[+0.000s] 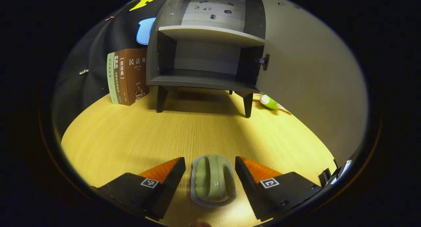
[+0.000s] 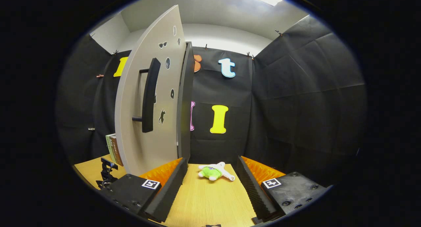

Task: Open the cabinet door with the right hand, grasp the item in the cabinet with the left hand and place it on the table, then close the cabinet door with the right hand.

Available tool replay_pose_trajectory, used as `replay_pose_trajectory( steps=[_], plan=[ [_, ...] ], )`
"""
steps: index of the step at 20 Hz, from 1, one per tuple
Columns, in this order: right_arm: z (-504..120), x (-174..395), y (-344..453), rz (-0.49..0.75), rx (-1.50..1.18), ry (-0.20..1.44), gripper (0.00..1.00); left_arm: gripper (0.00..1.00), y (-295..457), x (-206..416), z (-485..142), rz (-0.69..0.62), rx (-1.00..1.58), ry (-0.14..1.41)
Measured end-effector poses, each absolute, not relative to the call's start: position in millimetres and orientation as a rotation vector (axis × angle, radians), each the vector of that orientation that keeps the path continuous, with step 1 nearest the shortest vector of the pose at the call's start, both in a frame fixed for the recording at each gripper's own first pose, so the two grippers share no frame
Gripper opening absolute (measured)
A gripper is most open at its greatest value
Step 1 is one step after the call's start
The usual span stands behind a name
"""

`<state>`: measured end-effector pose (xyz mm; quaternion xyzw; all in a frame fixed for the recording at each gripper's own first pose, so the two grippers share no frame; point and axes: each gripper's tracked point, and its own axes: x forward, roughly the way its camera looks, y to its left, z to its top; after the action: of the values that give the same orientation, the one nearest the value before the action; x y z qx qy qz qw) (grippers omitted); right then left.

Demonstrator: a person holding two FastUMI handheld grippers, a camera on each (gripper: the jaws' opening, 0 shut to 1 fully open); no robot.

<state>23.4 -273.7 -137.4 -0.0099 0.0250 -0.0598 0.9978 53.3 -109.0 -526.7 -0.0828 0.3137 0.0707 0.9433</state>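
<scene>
1. In the left gripper view, the left claw (image 1: pixel 210 174) stands wide, and between its fingers, touching neither, a green ridged item (image 1: pixel 212 180) lies on the wooden counter (image 1: pixel 115 138). It sits in a pale grey rim, and its long axis runs straight away from the camera, toward the cabinet (image 1: pixel 204 56).
2. Beyond it the cabinet stands on dark legs with its door (image 1: pixel 312 88) swung open to the right. Both shelves are bare, and small dark stickers dot the back panel of the upper one.
3. Left of the cabinet, books (image 1: pixel 128 75) stand upright against the wall; their spines and the front cover carry Chinese characters. Just right of the cabinet's right front leg, a small green and white toy (image 1: pixel 269 102) lies on the counter.
4. In the right gripper view, the right claw (image 2: pixel 210 174) is also wide and holds nothing, low over the counter (image 2: pixel 207 200).
5. To its left, close by, the open door (image 2: pixel 154 115) rises nearly edge-on. It carries a dark vertical bar handle (image 2: pixel 148 95) and small dark stickers, among them a pair of sunglasses and a cat.
6. The green and white toy (image 2: pixel 213 171) lies ahead between the fingers, well beyond their tips. The books (image 2: pixel 113 148) peek out at the door's left edge.
</scene>
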Motion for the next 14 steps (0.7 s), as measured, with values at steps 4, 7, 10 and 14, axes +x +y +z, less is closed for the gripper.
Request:
replay_pose_trajectory(
  steps=[4, 7, 10, 14],
  plan=[
    [-119, 7, -263, -0.127, -0.020, 0.051, 0.96, 0.95, -105, 39, -465, 0.104, -0.112, 0.577],
    [-116, -5, -250, -0.136, -0.001, 0.086, 0.96, 0.95, -94, 18, -399, 0.063, -0.053, 0.527],
    [-111, -18, -227, -0.125, 0.010, 0.117, 0.97, 0.95, -80, 4, -315, 0.034, -0.004, 0.432],
    [-93, -26, -194, -0.070, 0.007, 0.097, 0.96, 0.95, -64, -5, -214, -0.020, 0.011, 0.312]
  ],
)
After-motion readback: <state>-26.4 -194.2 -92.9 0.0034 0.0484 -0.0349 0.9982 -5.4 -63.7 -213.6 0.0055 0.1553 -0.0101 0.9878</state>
